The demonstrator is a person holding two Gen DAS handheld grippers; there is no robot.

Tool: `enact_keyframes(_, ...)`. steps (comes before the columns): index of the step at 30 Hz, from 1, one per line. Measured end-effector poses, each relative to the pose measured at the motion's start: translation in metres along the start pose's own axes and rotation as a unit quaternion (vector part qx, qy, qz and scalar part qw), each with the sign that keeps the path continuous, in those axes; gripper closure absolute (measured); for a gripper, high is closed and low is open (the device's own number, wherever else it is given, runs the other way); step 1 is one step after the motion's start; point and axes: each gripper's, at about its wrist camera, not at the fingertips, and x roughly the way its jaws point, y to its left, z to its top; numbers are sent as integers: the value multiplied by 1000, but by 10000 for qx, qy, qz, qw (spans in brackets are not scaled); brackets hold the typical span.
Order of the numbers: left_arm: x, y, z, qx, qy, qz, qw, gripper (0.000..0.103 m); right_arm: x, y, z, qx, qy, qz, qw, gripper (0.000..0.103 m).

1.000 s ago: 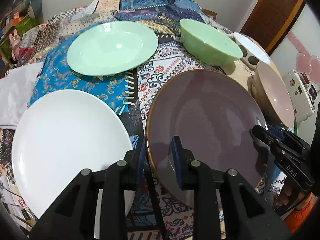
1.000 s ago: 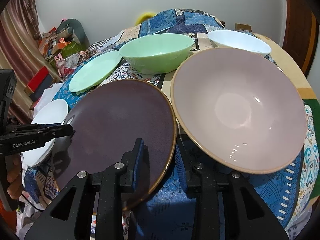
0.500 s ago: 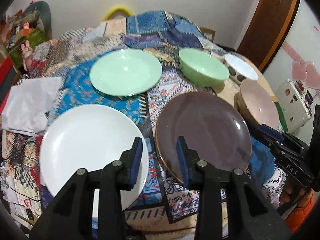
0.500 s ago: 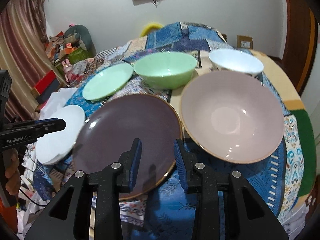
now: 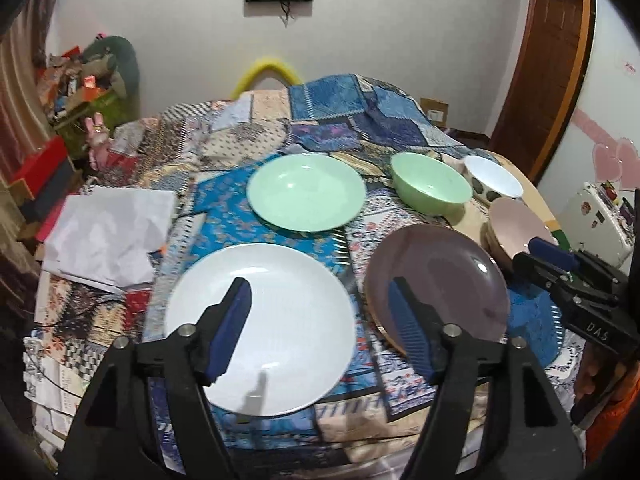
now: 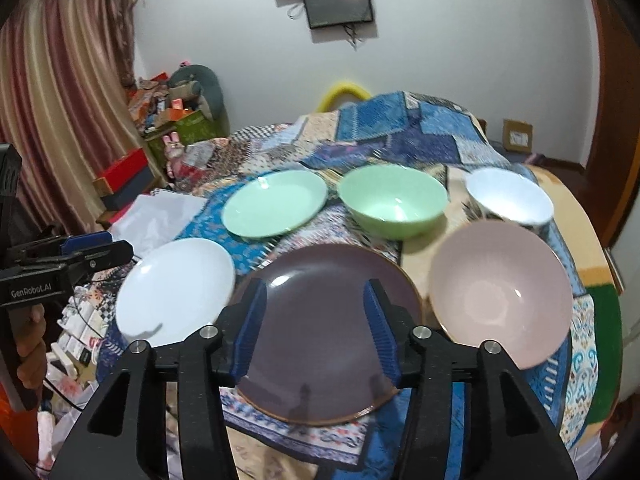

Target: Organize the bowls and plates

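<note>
The left gripper (image 5: 320, 320) has just been opening its jaws, and nothing is between them. The right gripper (image 6: 314, 326) has too, with nothing inside. Both hang above the table. The purple plate (image 6: 320, 336) lies flat, the white plate (image 6: 176, 288) at its nine o'clock, the pink bowl (image 6: 500, 300) at three. Maybe the next step is a new pick: go down, slide over a rim, then squeeze.

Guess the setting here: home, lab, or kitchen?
Probably a lived-in home room, not a lab: patchwork tablecloth under the dishes, striped curtain, wall-mounted screen, and boxes and toys piled in the corner.
</note>
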Motion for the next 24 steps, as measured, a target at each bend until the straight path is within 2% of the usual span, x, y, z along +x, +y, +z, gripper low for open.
enact_keyframes(4, -5, 18, -5, -96, -71, 177, 9998, 26, 8, 16, 5, -153, -21, 134, 9998, 52)
enact_keyframes(9, -4, 44, -13, -316, -31, 346, 9989, 25, 23, 36, 9, -340, 74, 321, 9989, 51)
enact_keyframes(16, 12, 80, -25, -613, 178, 534, 9965, 25, 49, 62, 10, -545, 270, 532, 9967, 49)
enact_keyframes(24, 42, 112, -41, -794, 483, 610, 9938, 25, 89, 82, 6, -713, 687, 633, 9931, 49)
